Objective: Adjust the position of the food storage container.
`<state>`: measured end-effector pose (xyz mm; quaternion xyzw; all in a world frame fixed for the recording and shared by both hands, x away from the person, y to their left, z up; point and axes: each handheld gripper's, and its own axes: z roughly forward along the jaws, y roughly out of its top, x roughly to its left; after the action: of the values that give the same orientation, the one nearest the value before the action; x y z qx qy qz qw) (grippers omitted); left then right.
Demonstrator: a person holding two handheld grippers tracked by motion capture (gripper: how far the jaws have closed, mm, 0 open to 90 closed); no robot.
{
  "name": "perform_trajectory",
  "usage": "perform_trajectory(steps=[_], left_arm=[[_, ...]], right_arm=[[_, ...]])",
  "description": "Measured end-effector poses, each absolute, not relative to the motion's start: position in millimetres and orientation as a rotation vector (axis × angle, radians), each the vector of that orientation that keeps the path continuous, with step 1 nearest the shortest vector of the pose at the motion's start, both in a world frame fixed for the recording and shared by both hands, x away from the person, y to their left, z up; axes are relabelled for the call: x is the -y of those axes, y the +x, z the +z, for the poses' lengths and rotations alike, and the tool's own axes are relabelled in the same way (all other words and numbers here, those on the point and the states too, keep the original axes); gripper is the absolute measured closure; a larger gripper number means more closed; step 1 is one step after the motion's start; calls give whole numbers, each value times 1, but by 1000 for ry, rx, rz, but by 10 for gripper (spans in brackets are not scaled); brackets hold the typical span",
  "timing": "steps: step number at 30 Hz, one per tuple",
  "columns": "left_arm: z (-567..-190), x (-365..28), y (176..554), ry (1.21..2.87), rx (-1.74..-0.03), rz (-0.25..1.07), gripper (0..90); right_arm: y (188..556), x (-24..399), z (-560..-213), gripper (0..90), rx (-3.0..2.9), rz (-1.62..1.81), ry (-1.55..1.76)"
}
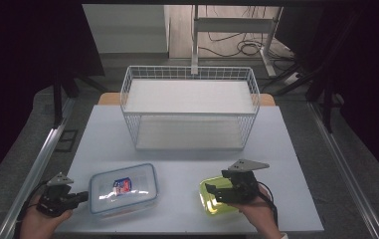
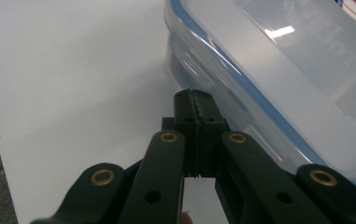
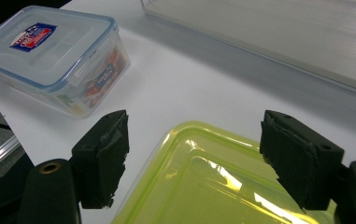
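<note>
A clear plastic box with a blue-rimmed lid (image 1: 122,189) lies at the front left of the white table (image 1: 187,149). Beside its left wall my left gripper (image 1: 84,195) is shut with nothing in it; in the left gripper view its jaw tips (image 2: 194,95) sit close against the box's side (image 2: 259,93). A yellow-green lidded container (image 1: 214,201) lies at the front right. My right gripper (image 1: 212,193) hovers over it, open, and its pads (image 3: 105,149) stand wide above the green lid (image 3: 203,177) without pressing on it.
A white wire basket (image 1: 189,74) with two shelves stands at the middle back of the table; its lower shelf (image 3: 283,37) reaches into the right gripper view. The clear box (image 3: 49,56) lies off to the left there. Table edges run close behind both hands.
</note>
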<state>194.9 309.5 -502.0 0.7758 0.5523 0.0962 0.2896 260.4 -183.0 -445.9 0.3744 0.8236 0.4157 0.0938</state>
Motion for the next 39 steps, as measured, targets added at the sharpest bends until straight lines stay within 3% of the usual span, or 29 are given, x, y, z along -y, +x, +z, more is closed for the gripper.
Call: perform_trajectory(steps=[34, 36, 39], left_arm=[[-505, -272, 252, 2085, -1424, 205, 900], [-504, -276, 251, 2061, -1431, 210, 857], [-498, -286, 245, 2029, -1445, 209, 684]], right_arm=[[259, 174, -447, 246, -2472, 1236, 1107], [259, 173, -448, 242, -2475, 1237, 1107], [258, 172, -448, 228, -2473, 1245, 1110]])
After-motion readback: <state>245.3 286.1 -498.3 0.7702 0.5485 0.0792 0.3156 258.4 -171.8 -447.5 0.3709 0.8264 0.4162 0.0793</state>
